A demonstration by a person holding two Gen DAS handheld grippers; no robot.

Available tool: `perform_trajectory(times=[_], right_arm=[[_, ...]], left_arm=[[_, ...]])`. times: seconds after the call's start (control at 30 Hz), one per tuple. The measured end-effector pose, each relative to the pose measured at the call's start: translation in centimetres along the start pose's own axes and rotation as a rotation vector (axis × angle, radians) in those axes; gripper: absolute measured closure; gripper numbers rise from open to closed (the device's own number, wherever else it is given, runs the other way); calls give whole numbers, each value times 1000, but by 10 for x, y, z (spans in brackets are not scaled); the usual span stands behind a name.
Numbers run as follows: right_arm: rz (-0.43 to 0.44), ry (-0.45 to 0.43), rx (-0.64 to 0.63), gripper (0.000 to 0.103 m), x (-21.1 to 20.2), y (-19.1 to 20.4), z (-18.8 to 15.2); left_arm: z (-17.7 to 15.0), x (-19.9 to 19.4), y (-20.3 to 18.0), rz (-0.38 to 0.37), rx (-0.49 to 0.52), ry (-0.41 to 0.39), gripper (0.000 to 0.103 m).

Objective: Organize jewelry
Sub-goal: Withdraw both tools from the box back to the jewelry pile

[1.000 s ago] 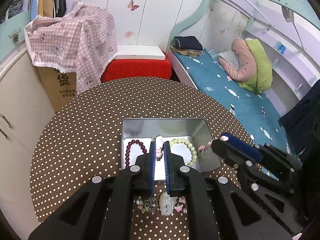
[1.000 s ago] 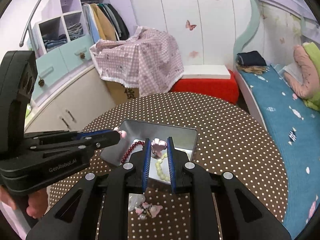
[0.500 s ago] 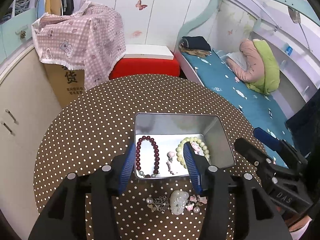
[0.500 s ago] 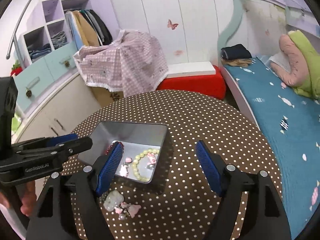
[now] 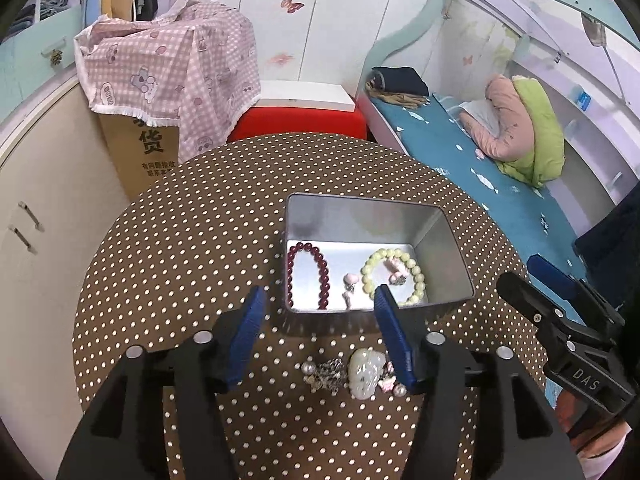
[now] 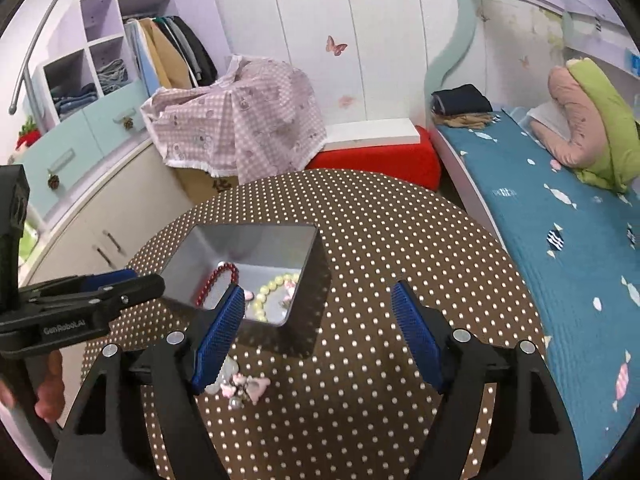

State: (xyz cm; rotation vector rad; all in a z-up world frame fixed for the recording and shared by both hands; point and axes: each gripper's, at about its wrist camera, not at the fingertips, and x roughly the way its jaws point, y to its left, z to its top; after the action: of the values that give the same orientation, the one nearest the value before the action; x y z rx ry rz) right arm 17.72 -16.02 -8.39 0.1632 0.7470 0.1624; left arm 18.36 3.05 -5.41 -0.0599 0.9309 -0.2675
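A silver metal tin (image 5: 444, 256) (image 6: 308, 276) stands on the dotted round table. In it lie a dark red bead bracelet (image 5: 322, 274) (image 6: 214, 282), a pale yellow bead bracelet (image 5: 416, 276) (image 6: 268, 294) and small pink earrings (image 5: 351, 284). In front of the tin lies a small heap: a pale jade pendant (image 5: 365, 370), pearls and pink pieces (image 6: 244, 388). My left gripper (image 5: 320, 340) is open and empty above the heap. My right gripper (image 6: 320, 336) is open and empty, right of the heap.
The brown dotted table (image 5: 192, 240) ends in a round edge on all sides. Behind it are a red stool (image 5: 298, 122), a box under a pink checked cloth (image 5: 172, 76) and a cupboard on the left. A bed with a blue cover (image 6: 560, 208) lies to the right.
Both grippers were shut on small pink pieces over the tin a second ago. They have opened, the pieces now lie in the tin, and both grippers have drawn back toward me.
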Motion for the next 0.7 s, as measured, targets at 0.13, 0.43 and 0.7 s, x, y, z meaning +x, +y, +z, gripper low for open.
perform_trajectory(times=[0.13,0.43,0.7], right_arm=[[-3,9,-7,29,-5,2,-9],[25,39,-59,29,-13,12,-34],[38,84,-113,29,-6,26,-53]], left_arm=[[-8,-4,3,5,-6,10,47],[-32,-2,9,34,-11,54,47],[-57,7,8,42,-14,111,47]])
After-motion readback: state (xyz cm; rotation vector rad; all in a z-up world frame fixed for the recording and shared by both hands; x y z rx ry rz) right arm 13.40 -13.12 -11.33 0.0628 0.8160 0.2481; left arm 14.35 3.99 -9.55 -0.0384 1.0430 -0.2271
